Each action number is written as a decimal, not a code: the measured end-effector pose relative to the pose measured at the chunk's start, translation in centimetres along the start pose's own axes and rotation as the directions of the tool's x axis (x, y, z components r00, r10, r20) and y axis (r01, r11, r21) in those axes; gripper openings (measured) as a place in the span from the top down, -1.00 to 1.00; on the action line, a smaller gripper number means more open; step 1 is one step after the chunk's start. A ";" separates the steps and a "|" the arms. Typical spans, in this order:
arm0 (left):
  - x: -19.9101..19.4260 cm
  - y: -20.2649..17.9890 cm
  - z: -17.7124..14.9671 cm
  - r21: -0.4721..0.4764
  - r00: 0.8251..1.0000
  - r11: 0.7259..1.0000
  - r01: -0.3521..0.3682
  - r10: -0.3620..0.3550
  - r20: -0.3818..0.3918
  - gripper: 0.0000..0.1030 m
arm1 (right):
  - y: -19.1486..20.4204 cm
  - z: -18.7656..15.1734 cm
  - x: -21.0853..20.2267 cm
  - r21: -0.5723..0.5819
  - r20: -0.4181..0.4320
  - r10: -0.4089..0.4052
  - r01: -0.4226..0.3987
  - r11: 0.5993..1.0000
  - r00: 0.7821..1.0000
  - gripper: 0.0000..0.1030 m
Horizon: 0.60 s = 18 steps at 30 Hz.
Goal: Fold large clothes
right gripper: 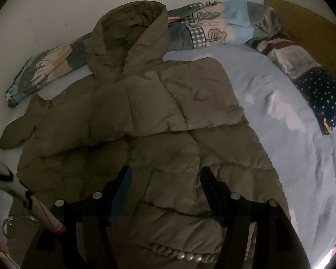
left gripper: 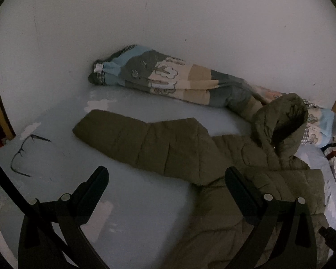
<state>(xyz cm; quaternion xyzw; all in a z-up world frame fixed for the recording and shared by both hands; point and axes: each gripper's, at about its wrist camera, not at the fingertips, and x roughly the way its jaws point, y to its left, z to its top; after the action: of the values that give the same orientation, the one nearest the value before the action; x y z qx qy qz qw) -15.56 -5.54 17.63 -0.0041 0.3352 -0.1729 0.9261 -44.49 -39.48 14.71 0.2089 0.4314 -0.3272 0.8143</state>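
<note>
An olive quilted hooded jacket [right gripper: 145,116] lies spread on the light blue bed sheet [right gripper: 291,145], hood [right gripper: 127,33] toward the wall. One sleeve is folded across its chest. The other sleeve [left gripper: 132,141] stretches out flat to the left. My left gripper [left gripper: 165,177] hovers open above the sheet and the near edge of that sleeve, with nothing between its fingers. My right gripper [right gripper: 165,172] stands open over the jacket's lower body, and its fingers [right gripper: 123,179] grip no fabric.
A rolled patterned quilt [left gripper: 168,76] lies along the white wall [left gripper: 168,22]. A star-print pillow [right gripper: 320,98] sits at the right by a yellow headboard [right gripper: 302,22]. Dark-framed glasses [left gripper: 22,154] rest on the sheet at the left. A white, black-banded thing [right gripper: 22,192] crosses the lower left.
</note>
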 end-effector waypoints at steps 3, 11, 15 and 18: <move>1.5 0.6 0.1 -0.004 0.998 1.000 0.014 -0.014 -0.054 -1.00 | -0.1 0.2 -0.1 -0.005 0.009 -0.010 0.010 1.000 1.000 -0.32; 8.0 6.4 0.4 -0.165 0.974 0.986 -0.004 -0.033 -0.222 -1.00 | -0.1 0.4 0.4 0.009 -0.023 0.034 -0.033 0.999 0.999 -0.32; 11.1 12.0 1.4 -0.367 0.965 0.930 -0.002 -0.094 -0.244 -0.87 | 0.2 0.3 0.5 0.011 -0.037 0.055 -0.055 0.998 0.998 -0.32; 13.3 16.2 1.9 -0.459 0.961 0.888 -0.029 -0.102 -0.257 -0.38 | 0.3 0.3 0.6 0.007 -0.039 0.054 -0.054 0.999 0.998 -0.32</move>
<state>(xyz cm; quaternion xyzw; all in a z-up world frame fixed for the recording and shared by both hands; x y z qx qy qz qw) 0.23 5.21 8.87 -0.2050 0.4910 -0.1053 0.8401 -43.84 -39.67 14.34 0.2293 0.4406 -0.3021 0.8136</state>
